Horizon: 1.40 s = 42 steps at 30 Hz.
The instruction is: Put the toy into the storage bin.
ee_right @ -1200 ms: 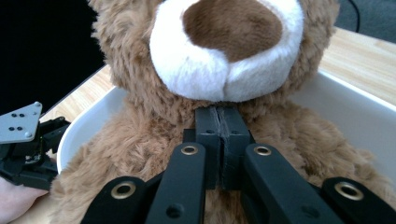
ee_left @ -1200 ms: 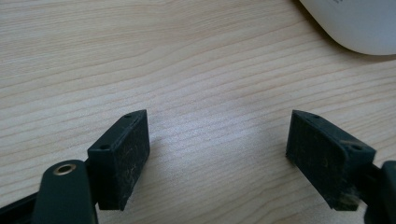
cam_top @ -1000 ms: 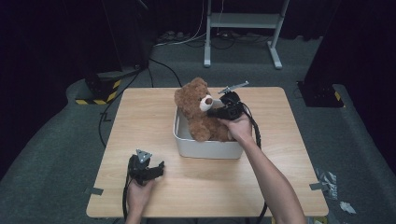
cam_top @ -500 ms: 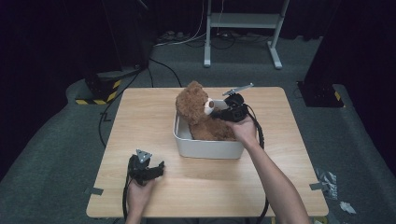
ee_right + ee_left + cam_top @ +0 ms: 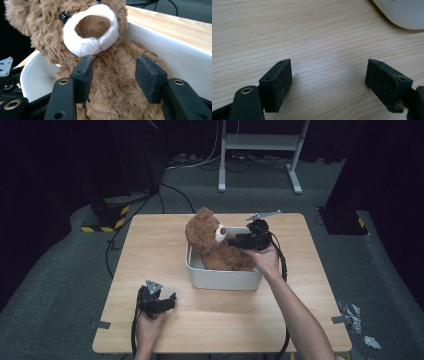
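Brown teddy bear (image 5: 212, 245) sits in white tub (image 5: 225, 279) mid-bench; right claw (image 5: 235, 240) at its chest, left claw (image 5: 170, 299) idle.

High view: tub stands centred on wooden bench (image 5: 150, 245); bear upright inside it, head above the rim. Left claw rests on the bench near the front edge, apart from the tub.
Left gripper view: left claw (image 5: 328, 82) spread wide, empty, over bare bench (image 5: 312, 30); tub (image 5: 402, 12) at top corner.
Right gripper view: right claw (image 5: 113, 75) parted, jaws flanking the bear (image 5: 110, 82) below its muzzle; not clamped on it.
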Motion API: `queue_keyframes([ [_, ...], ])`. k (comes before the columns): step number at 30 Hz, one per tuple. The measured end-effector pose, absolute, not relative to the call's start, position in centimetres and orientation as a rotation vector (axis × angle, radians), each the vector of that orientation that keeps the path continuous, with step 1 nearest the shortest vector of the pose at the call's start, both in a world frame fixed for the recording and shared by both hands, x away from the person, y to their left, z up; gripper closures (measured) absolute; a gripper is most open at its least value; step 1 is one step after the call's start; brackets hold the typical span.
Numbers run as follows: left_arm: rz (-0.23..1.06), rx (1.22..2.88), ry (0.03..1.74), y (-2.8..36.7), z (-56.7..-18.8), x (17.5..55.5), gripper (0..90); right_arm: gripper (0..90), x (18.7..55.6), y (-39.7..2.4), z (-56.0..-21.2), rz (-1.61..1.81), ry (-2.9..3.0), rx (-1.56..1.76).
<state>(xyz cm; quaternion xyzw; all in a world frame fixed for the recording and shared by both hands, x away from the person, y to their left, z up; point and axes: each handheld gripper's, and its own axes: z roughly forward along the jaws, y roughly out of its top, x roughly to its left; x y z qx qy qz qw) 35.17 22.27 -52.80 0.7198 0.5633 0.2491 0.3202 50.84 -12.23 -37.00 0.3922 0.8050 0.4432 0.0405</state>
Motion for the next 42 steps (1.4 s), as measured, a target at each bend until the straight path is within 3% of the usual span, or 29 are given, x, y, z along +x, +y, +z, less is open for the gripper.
queue_keyframes([
  [42, 0.655, 1.892, 1.481, 22.3, -52.8, 35.2, 21.5, 39.1, 47.8, -15.5, -36.4, 1.493, 2.28, 1.192],
])
